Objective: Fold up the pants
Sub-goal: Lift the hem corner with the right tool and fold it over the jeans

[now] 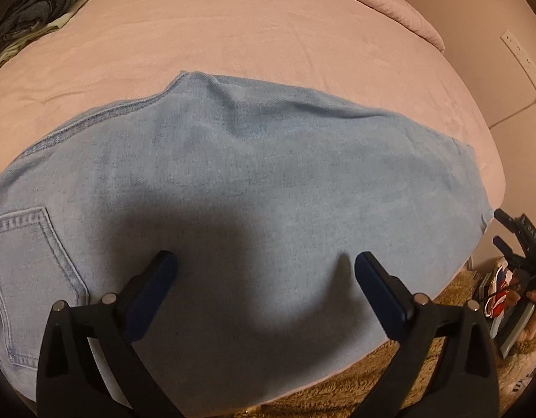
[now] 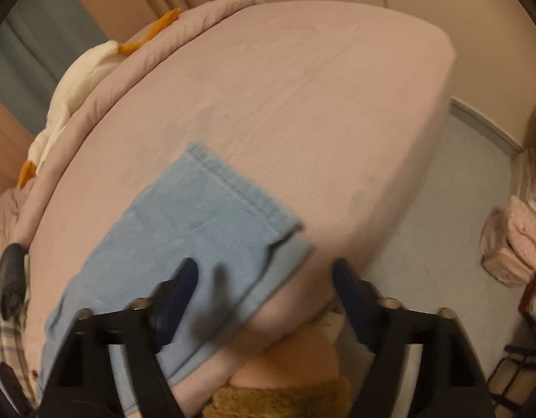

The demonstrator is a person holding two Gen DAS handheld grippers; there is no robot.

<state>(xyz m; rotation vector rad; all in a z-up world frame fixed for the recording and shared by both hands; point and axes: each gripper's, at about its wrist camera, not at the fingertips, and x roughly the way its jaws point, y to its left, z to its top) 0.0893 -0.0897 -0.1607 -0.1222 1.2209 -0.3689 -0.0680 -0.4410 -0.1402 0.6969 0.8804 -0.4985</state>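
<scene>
The light blue pants [image 1: 240, 181] are laid flat on the pink bed [image 1: 233, 35], folded lengthwise, with a stitched back pocket [image 1: 27, 261] seen at the left edge of the left wrist view and the seam running along the far side. In the right wrist view the hemmed leg ends [image 2: 240, 195] are seen stacked one on the other, the lower layer showing just past the upper at the corner nearest the bed's edge. The left gripper [image 1: 266, 261] is held above the denim with its fingers [image 1: 163, 268] spread wide apart, nothing being caught between them; their shadow is cast on the cloth. The right gripper [image 2: 264, 271] is held over the hem end near the bed's corner, its fingers [image 2: 186, 278] likewise standing apart and empty, though this view is blurred. A dark folded garment [image 1: 34, 3] is placed at the far left of the bed, and a white and orange plush toy [image 2: 76, 80] is lodged beside the rolled pink quilt [image 2: 104, 80]. A shaggy brown rug [image 1: 390, 372] is seen below the bed's edge.
</scene>
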